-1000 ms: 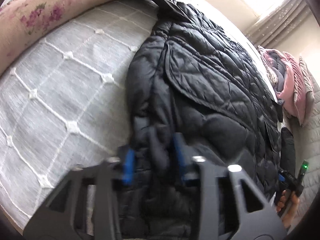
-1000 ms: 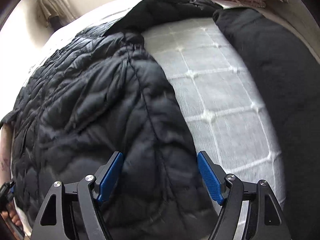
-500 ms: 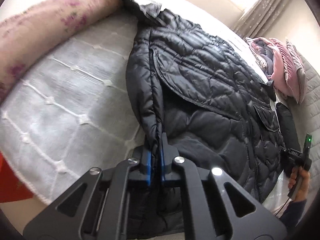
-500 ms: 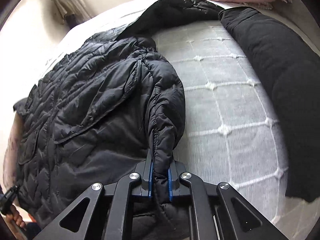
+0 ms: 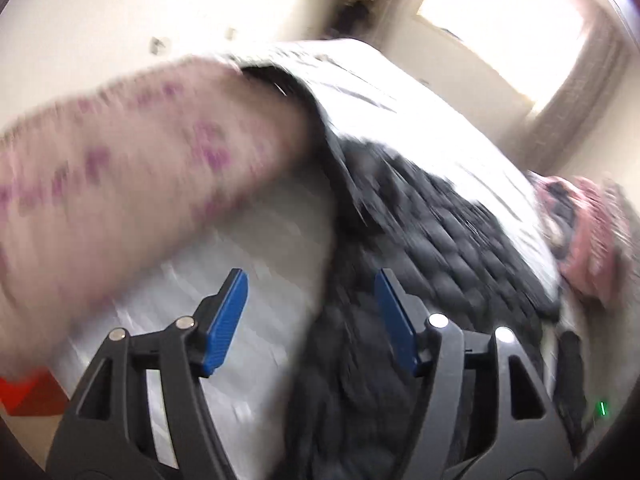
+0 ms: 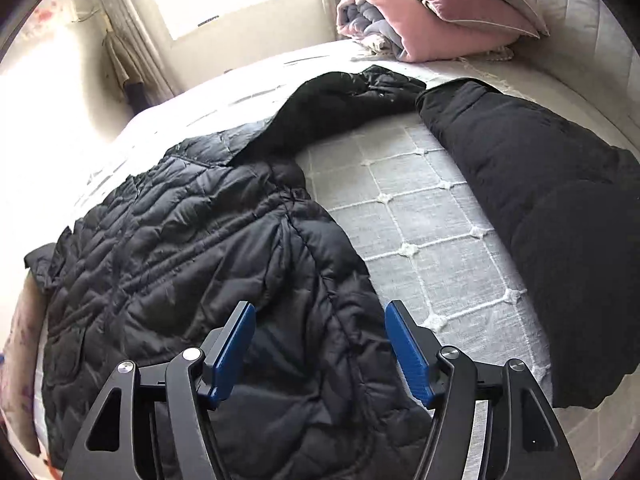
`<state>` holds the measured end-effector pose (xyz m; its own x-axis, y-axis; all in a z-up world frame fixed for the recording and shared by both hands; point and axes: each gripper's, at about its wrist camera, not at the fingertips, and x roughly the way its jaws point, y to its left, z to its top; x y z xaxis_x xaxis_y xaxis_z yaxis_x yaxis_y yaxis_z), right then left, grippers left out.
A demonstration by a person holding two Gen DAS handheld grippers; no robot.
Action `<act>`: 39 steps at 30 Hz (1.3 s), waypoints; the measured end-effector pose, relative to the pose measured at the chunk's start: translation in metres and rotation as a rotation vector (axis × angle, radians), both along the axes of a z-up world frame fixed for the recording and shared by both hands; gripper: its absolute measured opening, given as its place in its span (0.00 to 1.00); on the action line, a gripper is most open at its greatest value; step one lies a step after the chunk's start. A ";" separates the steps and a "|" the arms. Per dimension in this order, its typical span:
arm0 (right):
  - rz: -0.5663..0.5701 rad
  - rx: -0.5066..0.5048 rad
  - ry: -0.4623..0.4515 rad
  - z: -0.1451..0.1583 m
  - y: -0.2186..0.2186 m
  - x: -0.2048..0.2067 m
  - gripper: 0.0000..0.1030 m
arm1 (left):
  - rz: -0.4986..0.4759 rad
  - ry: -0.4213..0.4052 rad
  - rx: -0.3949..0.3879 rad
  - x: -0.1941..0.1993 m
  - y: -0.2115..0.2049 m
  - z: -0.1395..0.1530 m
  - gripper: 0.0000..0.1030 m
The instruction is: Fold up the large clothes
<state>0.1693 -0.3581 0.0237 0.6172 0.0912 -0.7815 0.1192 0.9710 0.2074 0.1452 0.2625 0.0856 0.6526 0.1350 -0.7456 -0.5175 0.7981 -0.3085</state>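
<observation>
A large black quilted jacket (image 6: 192,264) lies spread on the grey quilted bed (image 6: 432,216), one sleeve reaching toward the pillows. It also shows, blurred, in the left wrist view (image 5: 440,248). My right gripper (image 6: 320,340) is open and empty, just above the jacket's near hem. My left gripper (image 5: 308,316) is open and empty, over the jacket's left edge and the bare bed beside it.
A long pink floral bolster (image 5: 132,168) lies along the bed's left side. A black padded roll (image 6: 552,208) lies along the right. Pink pillows and a folded blanket (image 6: 432,20) are stacked at the head. A red object (image 5: 28,396) sits below the bed's left edge.
Both grippers were shut on the jacket's hem half a second ago; both have let go and opened. The left wrist view is swinging fast and is blurred.
</observation>
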 end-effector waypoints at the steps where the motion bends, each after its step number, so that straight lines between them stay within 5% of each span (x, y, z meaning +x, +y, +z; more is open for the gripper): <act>1: -0.003 0.003 0.000 -0.001 0.003 0.000 0.66 | 0.012 0.004 0.033 0.019 0.007 0.005 0.67; 3: -0.009 0.009 0.002 -0.001 0.005 0.003 0.66 | 0.020 0.025 0.078 0.055 0.021 0.008 0.75; 8: 0.001 -0.024 0.011 -0.005 0.013 0.006 0.66 | 0.052 0.140 0.085 0.149 0.059 -0.010 0.75; 14: -0.020 -0.031 0.037 -0.013 0.012 0.011 0.66 | 0.122 0.097 0.073 0.195 0.085 -0.017 0.75; 19: 0.002 -0.062 0.041 -0.017 0.022 0.017 0.66 | 0.172 0.164 0.038 0.239 0.100 -0.049 0.75; 21: 0.005 -0.073 0.048 -0.020 0.025 0.020 0.66 | 0.201 0.156 0.036 0.242 0.101 -0.057 0.59; 22: 0.003 -0.073 0.055 -0.022 0.026 0.021 0.66 | 0.203 0.159 0.052 0.244 0.101 -0.061 0.23; 23: 0.001 -0.072 0.060 -0.024 0.026 0.023 0.66 | 0.183 0.164 0.068 0.245 0.100 -0.064 0.05; 27: 0.005 -0.068 0.061 -0.025 0.029 0.023 0.66 | 0.159 -0.002 0.165 0.209 0.091 -0.040 0.04; 31: 0.024 -0.061 0.048 -0.021 0.034 0.021 0.66 | 0.209 -0.184 0.212 0.110 0.074 -0.014 0.04; 34: 0.041 -0.064 0.045 -0.020 0.040 0.019 0.66 | 0.207 -0.205 0.171 0.053 0.072 -0.024 0.06; 39: 0.063 -0.066 0.048 -0.022 0.048 0.018 0.66 | 0.217 -0.187 -0.020 -0.002 0.098 -0.066 0.14</act>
<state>0.1870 -0.3104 0.0020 0.5733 0.0753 -0.8159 0.0663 0.9882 0.1377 0.1435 0.3603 0.0199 0.7362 0.2731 -0.6192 -0.6085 0.6676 -0.4290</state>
